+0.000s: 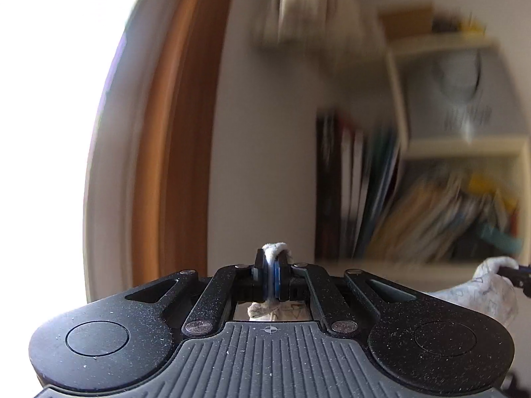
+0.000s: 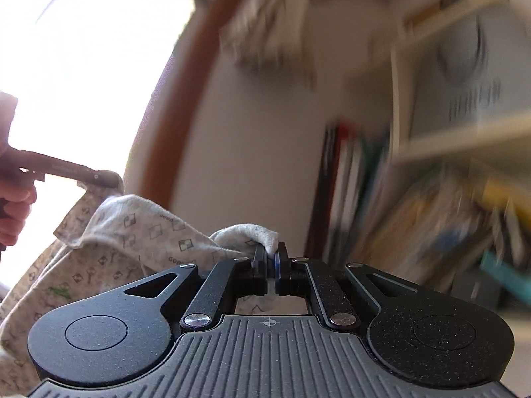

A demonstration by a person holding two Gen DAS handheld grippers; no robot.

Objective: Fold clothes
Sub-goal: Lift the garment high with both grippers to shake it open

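The garment point(image 2: 132, 229), a pale cloth printed with small squares and bits of lettering, hangs in the air between the two grippers, pinched at two points along its edge. In the right wrist view a folded lip of it pokes up out of the jaws of the right gripper point(image 2: 271, 262), which are closed tight on the fabric, and from there the cloth runs away to the left of the jaws, sagging in loose folds below them and down past the gripper's body. Farther left it rises to the left gripper point(image 2: 99, 177), whose tip bites the cloth's other corner, with the person's hand point(image 2: 15, 212) wrapped around its handle at the frame edge. In the left wrist view the left gripper point(image 1: 272, 265) shows its jaws shut on a small tuft of the same cloth, a scrap of which also shows just behind them through the gap in the body; far off to the right of these jaws a bunched part of the garment point(image 1: 491, 282) meets the dark tip of the right gripper point(image 1: 517, 273). Beyond both sets of jaws, all blurred, stand a pale wall, a wooden door frame point(image 1: 169, 132) to the left with a bright window point(image 2: 83, 66) past it, and a bookshelf point(image 1: 431, 199) to the right, crammed with books and papers.
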